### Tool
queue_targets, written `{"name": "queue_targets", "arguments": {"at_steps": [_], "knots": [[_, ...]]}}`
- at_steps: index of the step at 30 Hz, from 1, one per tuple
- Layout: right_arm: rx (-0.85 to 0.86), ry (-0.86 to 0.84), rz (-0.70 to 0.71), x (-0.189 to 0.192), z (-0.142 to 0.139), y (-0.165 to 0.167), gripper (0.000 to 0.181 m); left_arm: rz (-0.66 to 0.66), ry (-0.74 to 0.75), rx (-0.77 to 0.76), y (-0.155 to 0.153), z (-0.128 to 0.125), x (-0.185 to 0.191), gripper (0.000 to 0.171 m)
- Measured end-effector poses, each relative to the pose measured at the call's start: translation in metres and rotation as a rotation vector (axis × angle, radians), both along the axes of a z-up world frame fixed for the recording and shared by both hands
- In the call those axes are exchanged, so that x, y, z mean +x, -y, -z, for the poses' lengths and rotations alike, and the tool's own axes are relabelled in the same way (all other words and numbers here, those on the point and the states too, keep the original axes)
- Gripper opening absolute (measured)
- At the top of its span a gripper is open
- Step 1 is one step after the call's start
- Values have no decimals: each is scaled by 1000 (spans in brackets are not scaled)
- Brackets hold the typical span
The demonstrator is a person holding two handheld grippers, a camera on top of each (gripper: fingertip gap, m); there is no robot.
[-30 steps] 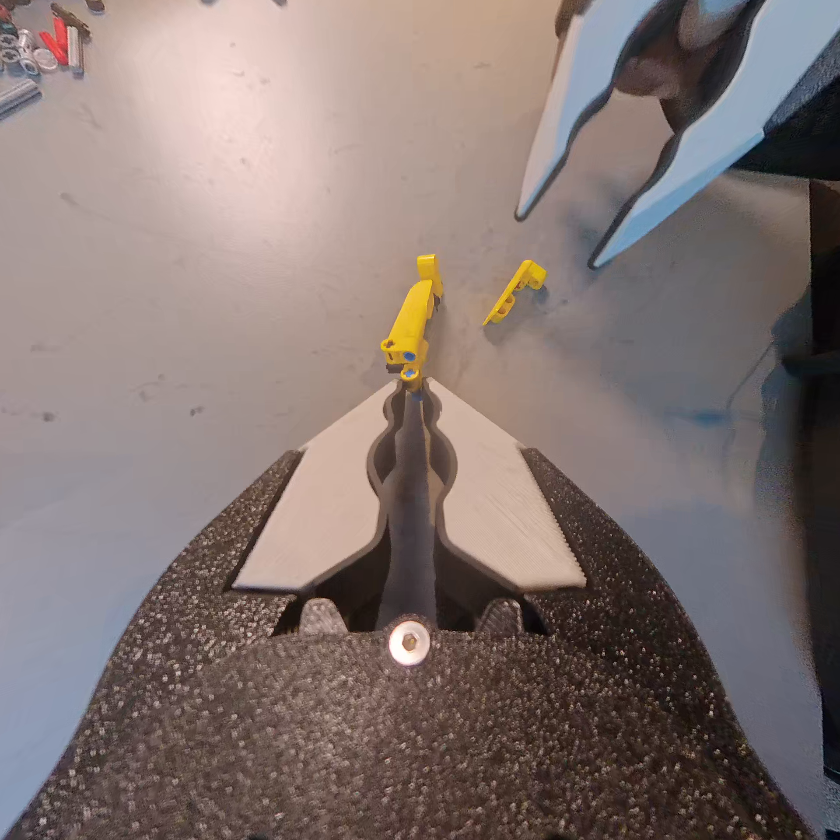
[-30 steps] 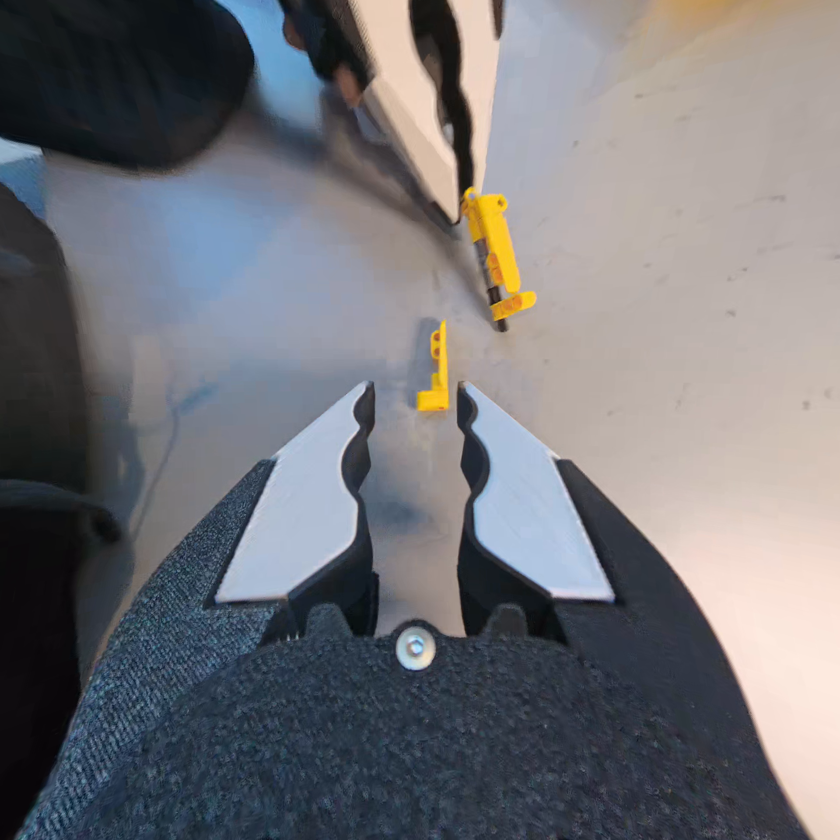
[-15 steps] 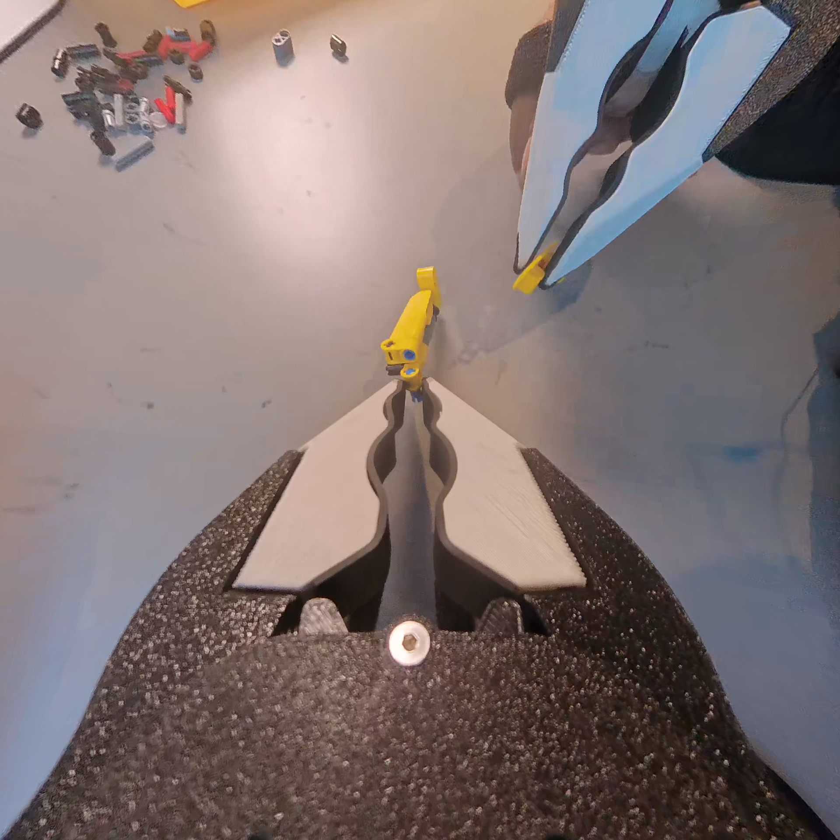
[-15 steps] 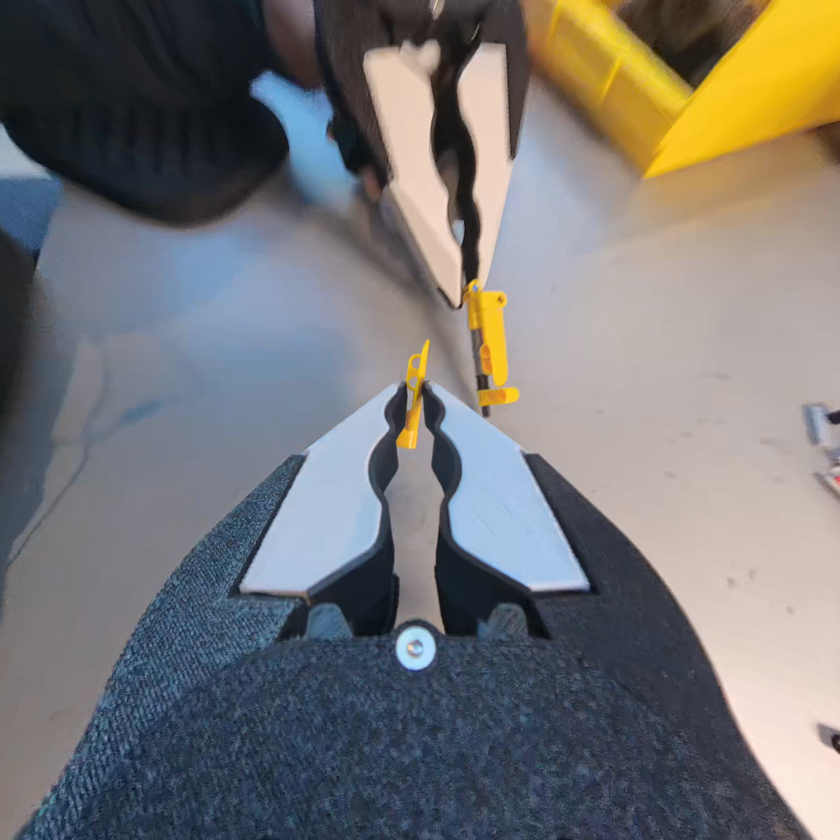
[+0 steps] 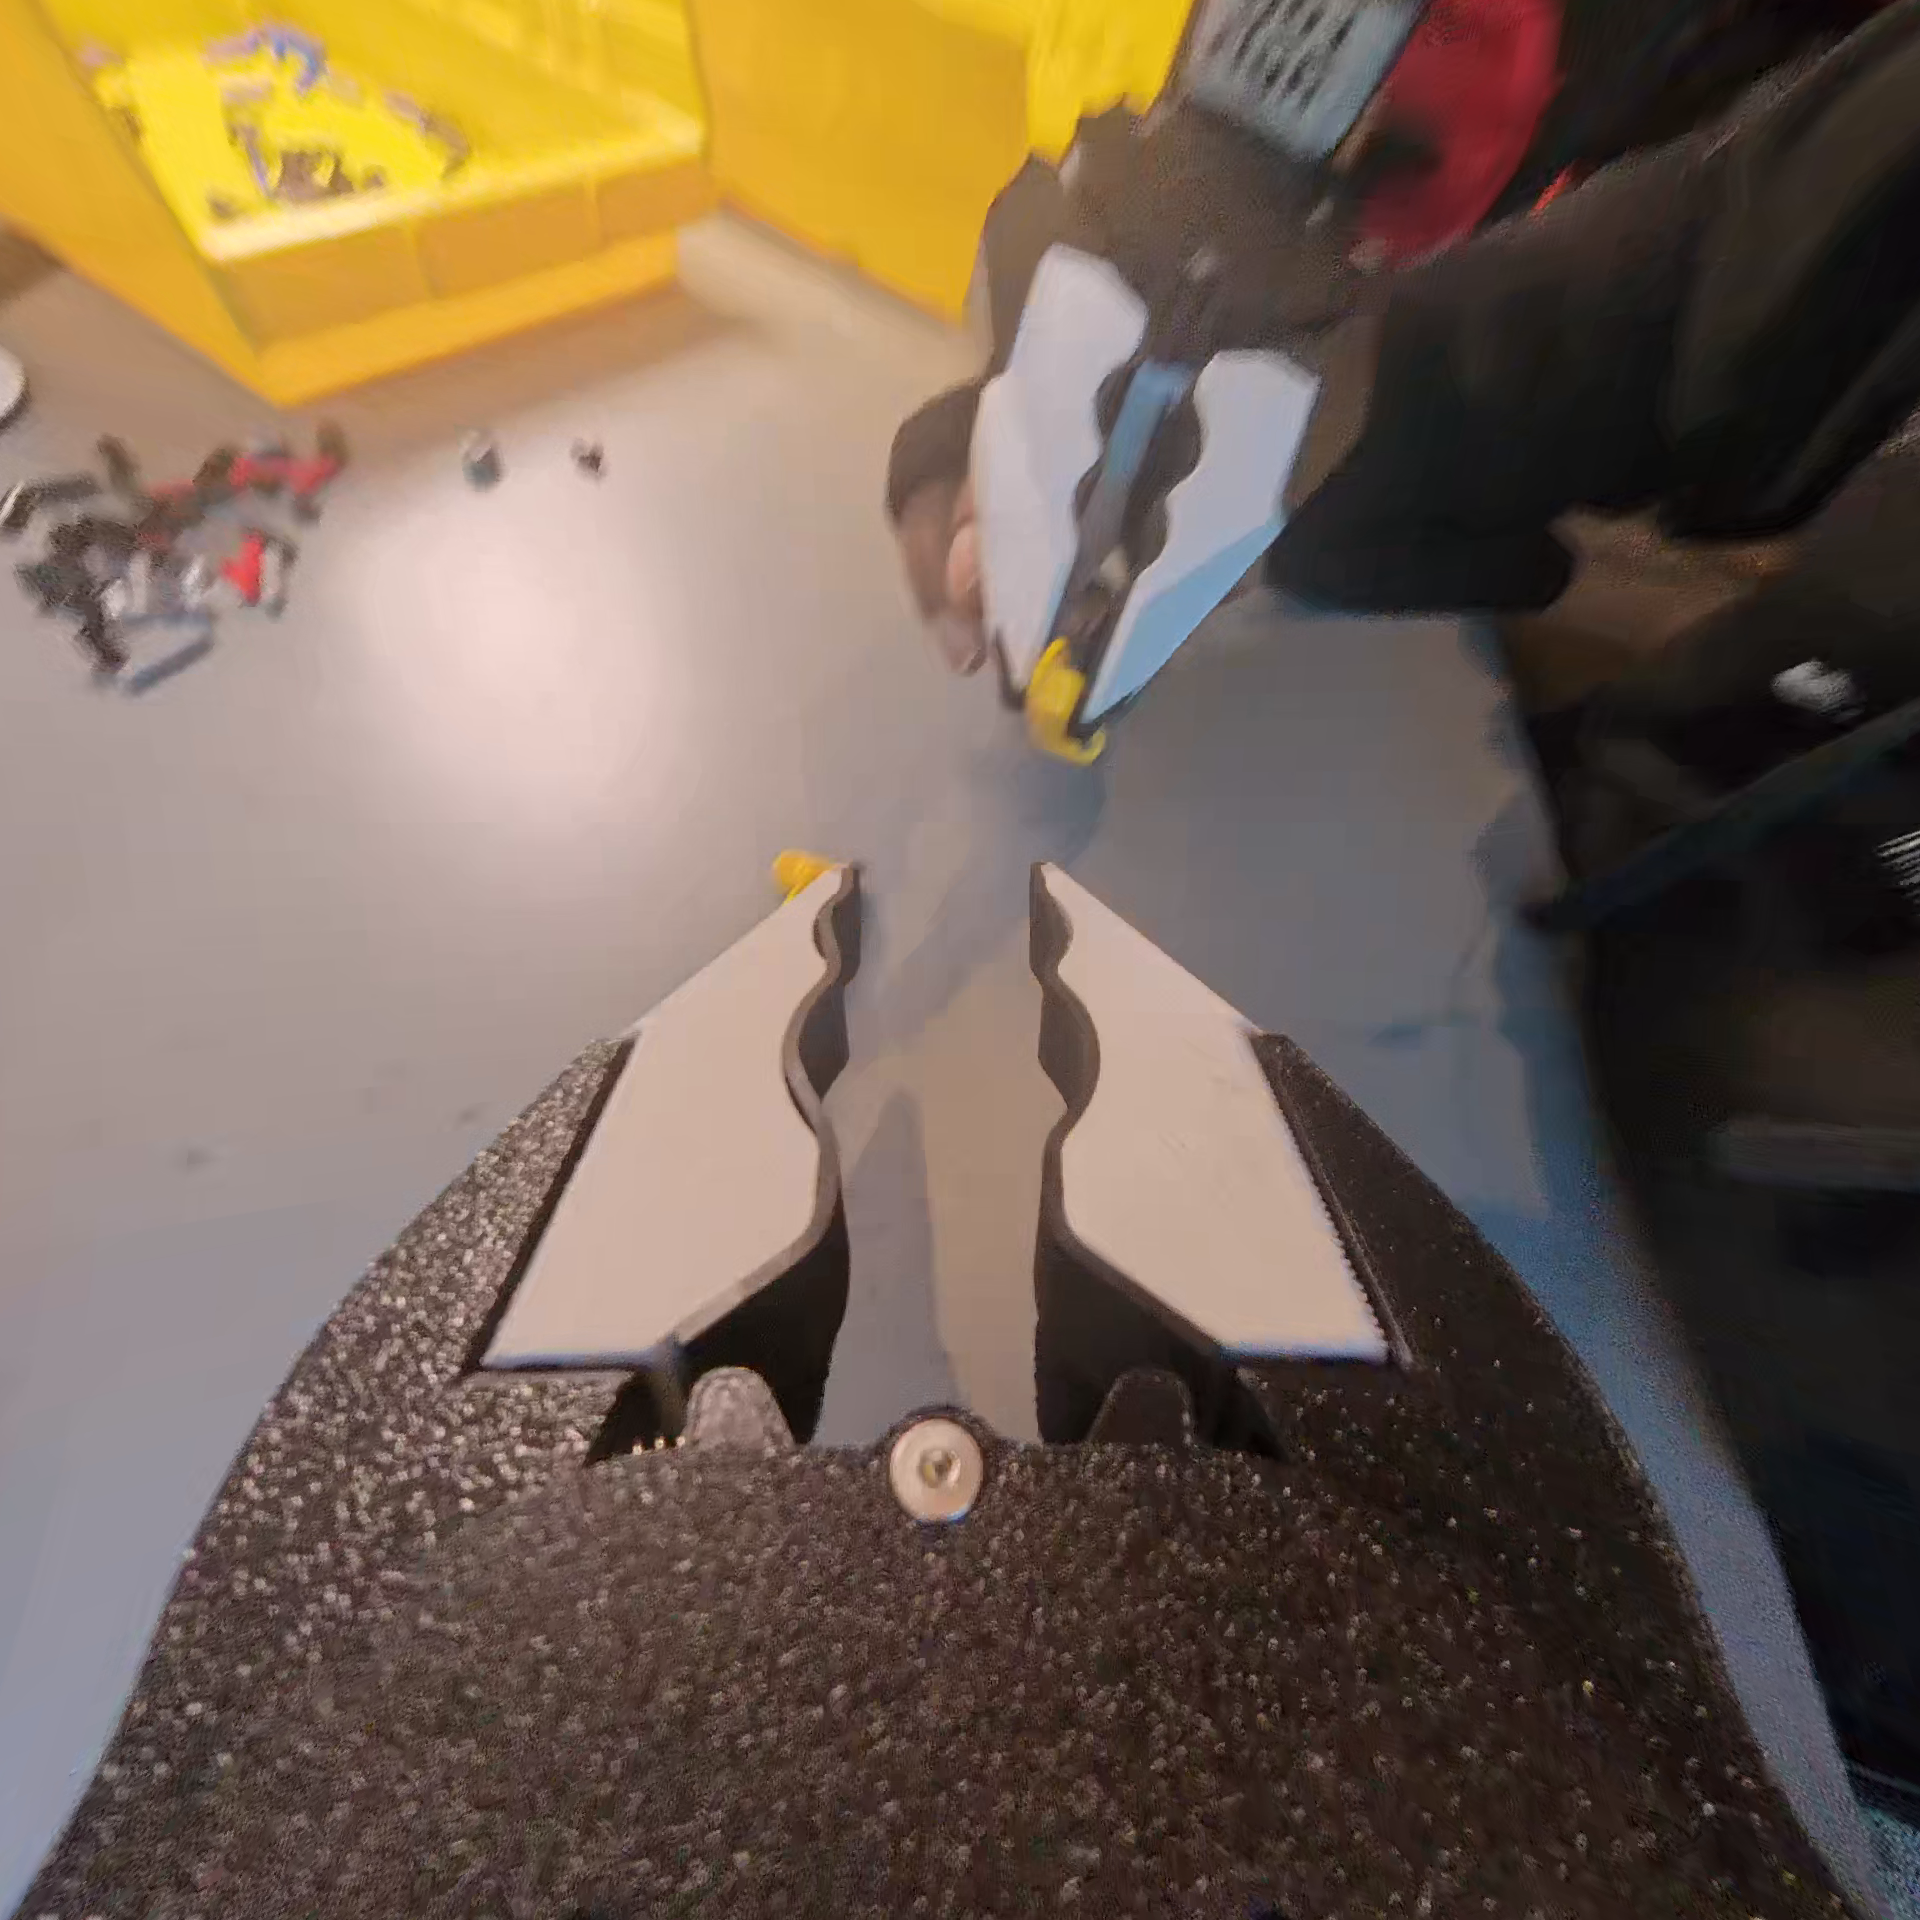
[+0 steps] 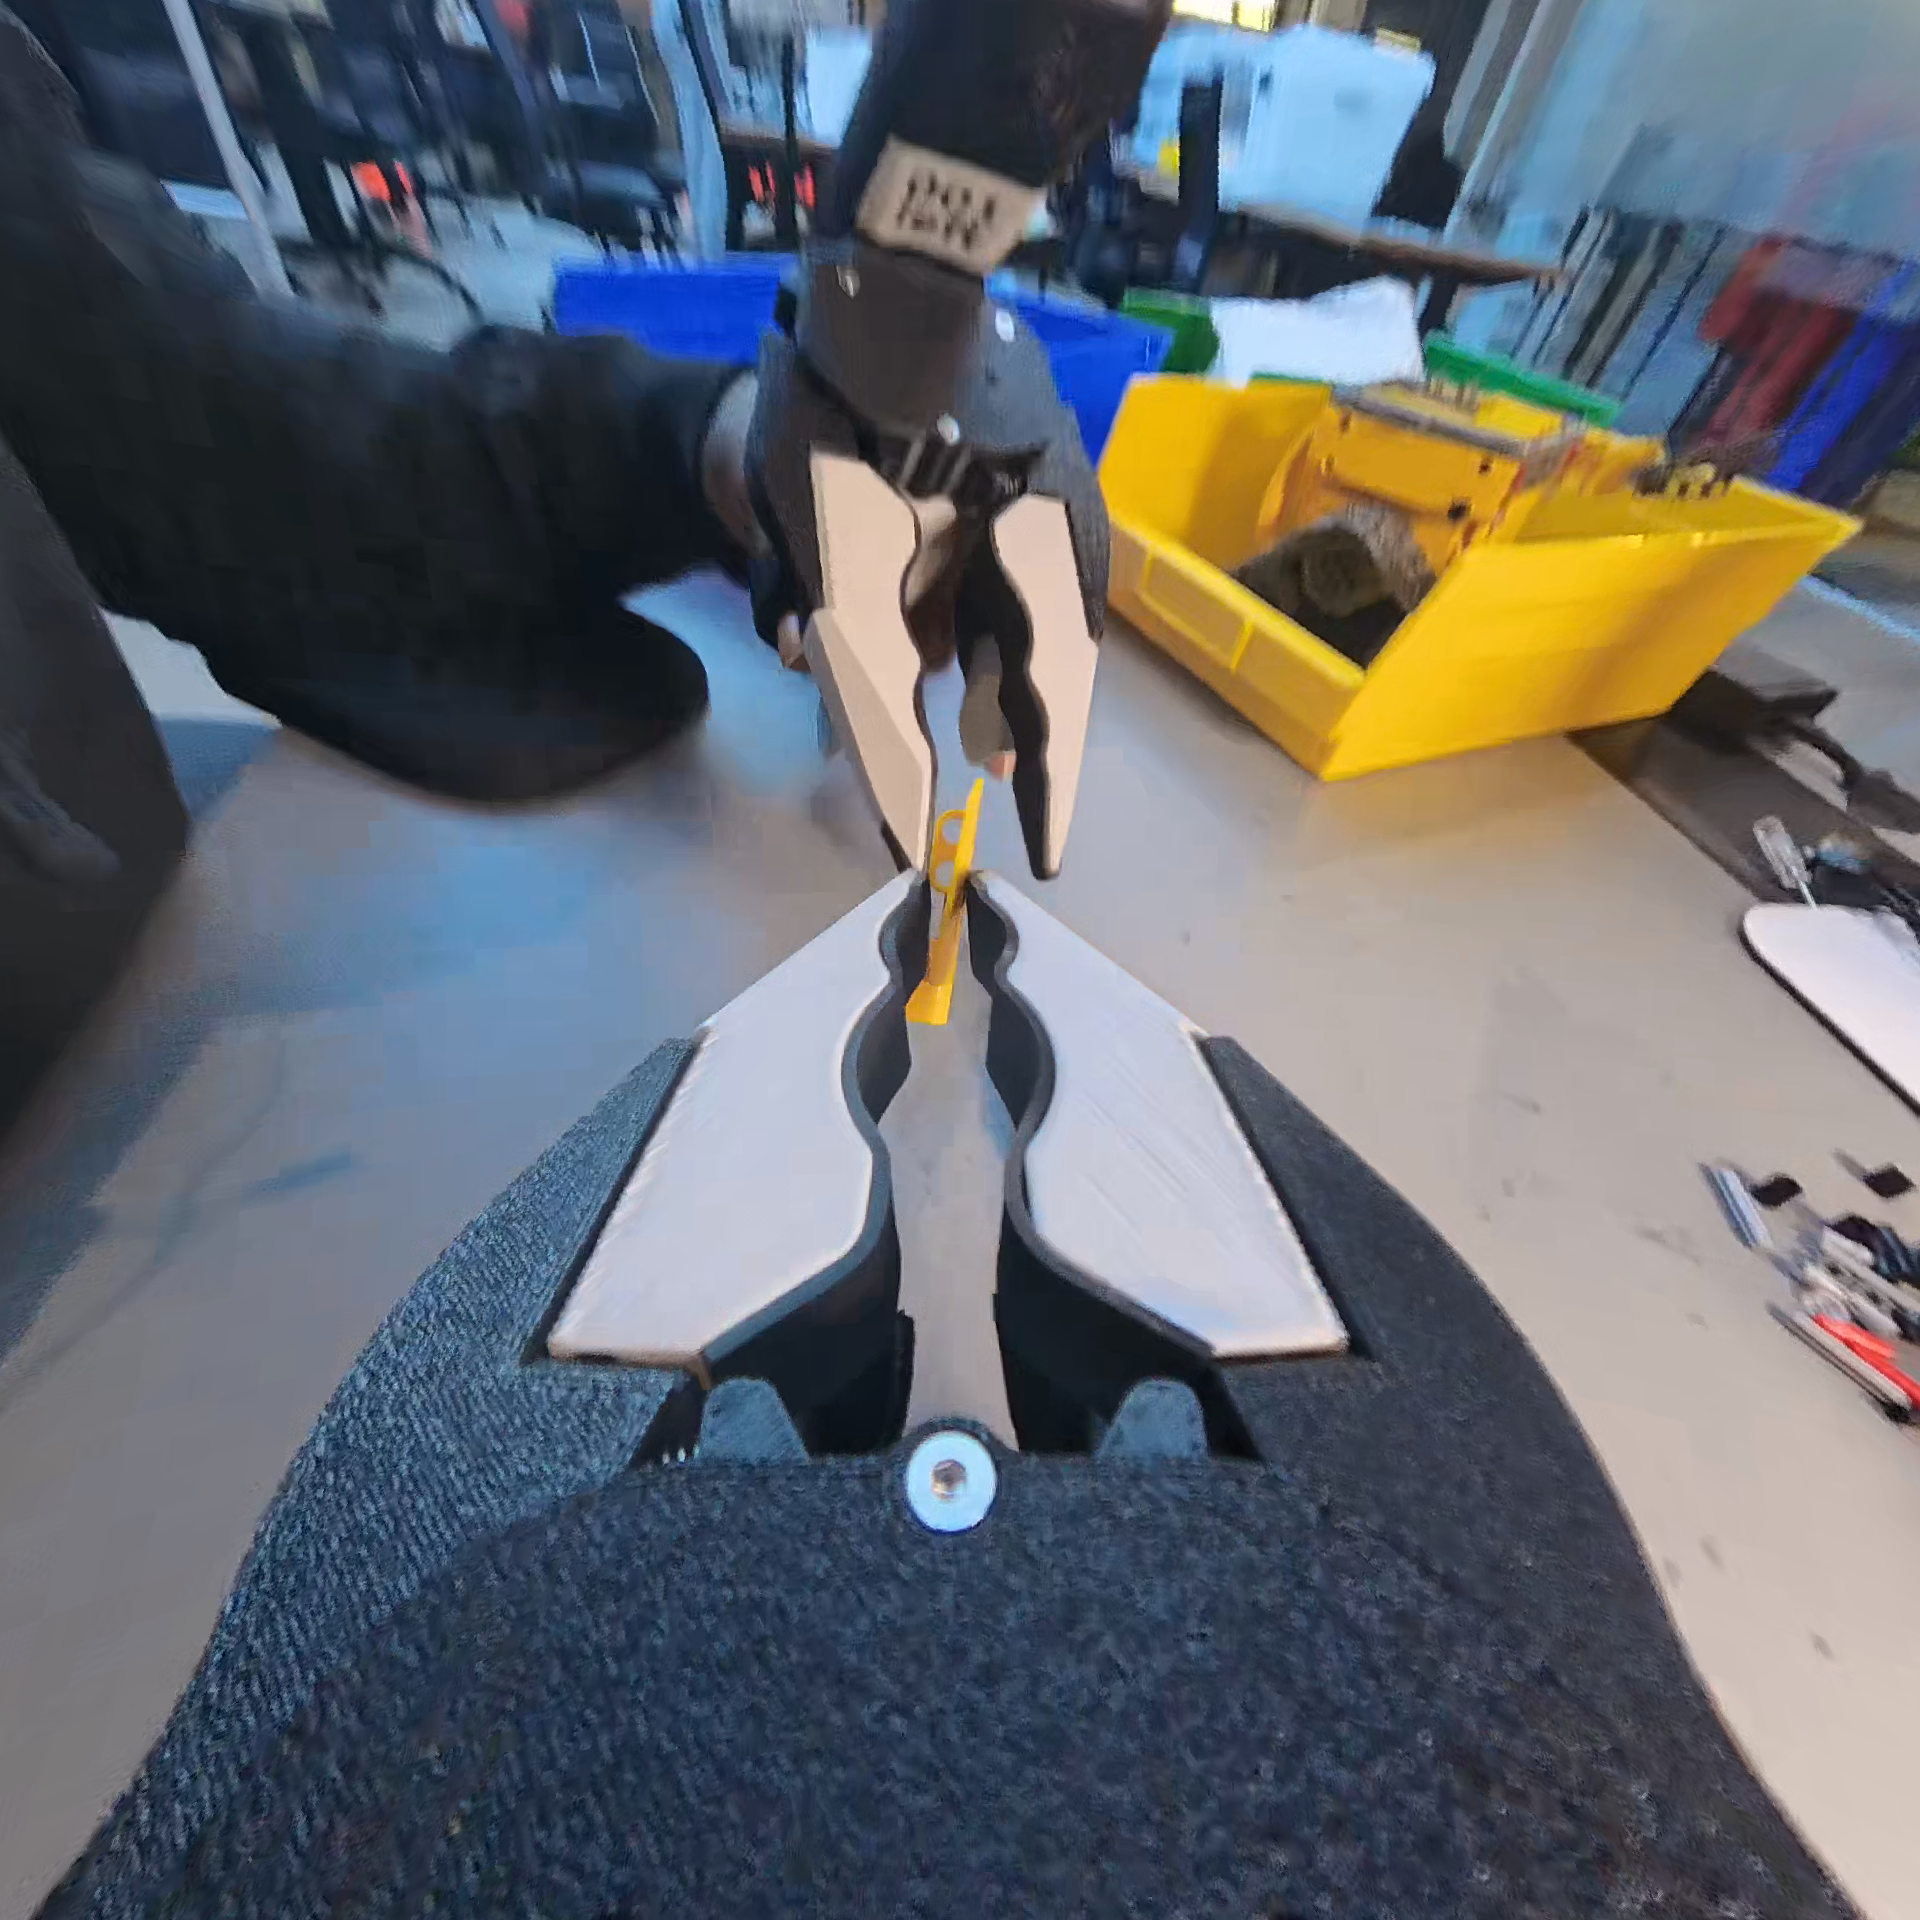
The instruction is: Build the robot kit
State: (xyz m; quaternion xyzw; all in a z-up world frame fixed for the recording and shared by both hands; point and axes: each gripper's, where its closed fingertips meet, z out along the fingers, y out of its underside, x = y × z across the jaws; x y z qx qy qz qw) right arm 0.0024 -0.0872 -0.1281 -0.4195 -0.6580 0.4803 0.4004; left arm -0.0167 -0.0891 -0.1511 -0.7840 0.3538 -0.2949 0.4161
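Note:
My right gripper (image 6: pixel 948 888) is shut on a small flat yellow bracket (image 6: pixel 943 940), which sticks out beyond its tips, and holds it above the grey table (image 6: pixel 1351 1039). In the left wrist view the right gripper (image 5: pixel 1055 691) hangs at the upper right with the yellow bracket (image 5: pixel 1060 712) at its tips. My left gripper (image 5: pixel 943 883) is open and empty. A bit of the larger yellow part (image 5: pixel 798 868) peeks out just left of its left fingertip; the rest is hidden. In the right wrist view the left gripper (image 6: pixel 980 862) points toward me, jaws apart, just behind the bracket.
A yellow bin (image 6: pixel 1455 665) with a yellow model inside stands at the right back; it also shows in the left wrist view (image 5: pixel 436 249). Loose small parts (image 5: pixel 156 561) lie at the far left, also seen in the right wrist view (image 6: pixel 1849 1288). A white flat plate (image 6: pixel 1839 977) lies at the right. A dark sleeve (image 6: pixel 364 540) crosses the left. Less than 4 cm separates the two grippers' tips.
My left gripper has opened and let go of the larger yellow part. My right gripper closed on the small yellow bracket and lifted it off the table. Both views have tilted up.

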Motion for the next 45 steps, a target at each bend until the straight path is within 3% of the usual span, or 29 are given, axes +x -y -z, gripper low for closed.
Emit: {"name": "queue_targets", "arguments": {"at_steps": [4,8,12,14,19,21,25,29,33,39,45], "knots": [[-171,-186,-55,2,-39,9,7,121,260,85,11,-37,44,37],[-257,-245,-86,6,-50,12,7,109,367,130,5,-57,58,17],[-200,-165,-91,12,-38,4,8,79,244,129,0,-39,55,7],[-143,-70,-93,15,-27,0,17,56,159,116,-3,-24,56,7],[17,107,-112,19,-3,-2,7,28,-7,105,-13,4,59,8],[41,166,-109,21,7,-8,7,29,-53,76,-14,13,56,26],[85,255,-62,26,31,-32,8,-66,-181,84,-24,20,10,33],[107,295,-46,28,47,-38,8,-128,-176,-14,-23,37,-25,38],[126,317,-37,29,54,-40,8,-93,-231,-45,-22,52,-22,35],[111,348,-36,34,61,-42,10,-70,-305,-7,-24,60,-19,20],[117,350,-35,34,61,-42,16,-58,-338,108,-26,50,-20,17]]}}
